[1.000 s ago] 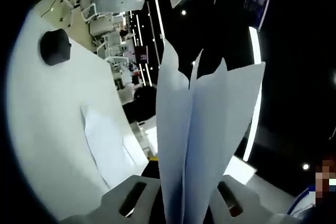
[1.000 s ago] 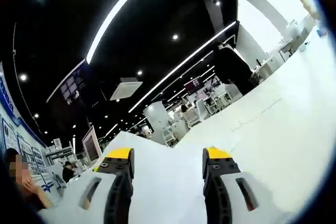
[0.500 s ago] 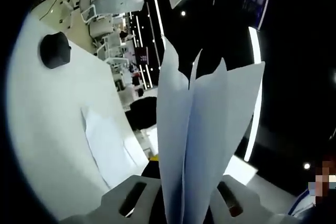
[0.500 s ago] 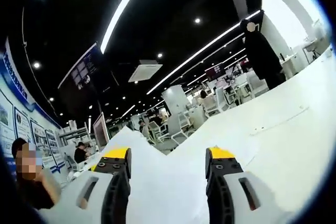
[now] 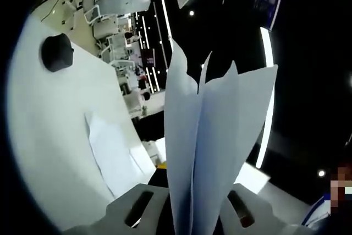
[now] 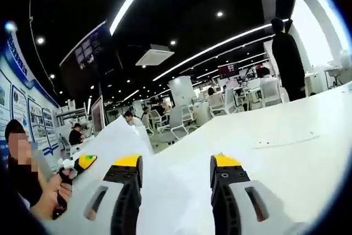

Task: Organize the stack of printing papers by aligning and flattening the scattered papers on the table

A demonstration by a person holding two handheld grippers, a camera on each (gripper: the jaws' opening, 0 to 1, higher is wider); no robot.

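**Paper tidy-up: one bunch picked up, nowhere near squared yet**

Biggest thing going is the white surface (image 5: 49,136), filling the left gripper view from about 7 to 10 o'clock, and spreading across the right gripper view too. A loose sheet (image 5: 113,155) lies flat on it around 8 o'clock, with a dark round object (image 5: 56,52) well apart at 10 o'clock.

The papers (image 5: 212,152) stand up out of the left tongs (image 5: 192,213), which are clenched on them. The top corners fan out at different heights, so they're clearly not aligned.

The right tongs (image 6: 175,196) are spread wide, grasping nothing, with white paper (image 6: 118,136) lying between and beyond them toward 11 o'clock.

My read: early-to-middle. Gathering has started, but squaring the edges, collecting the stray sheet and pressing everything flat is all still left.
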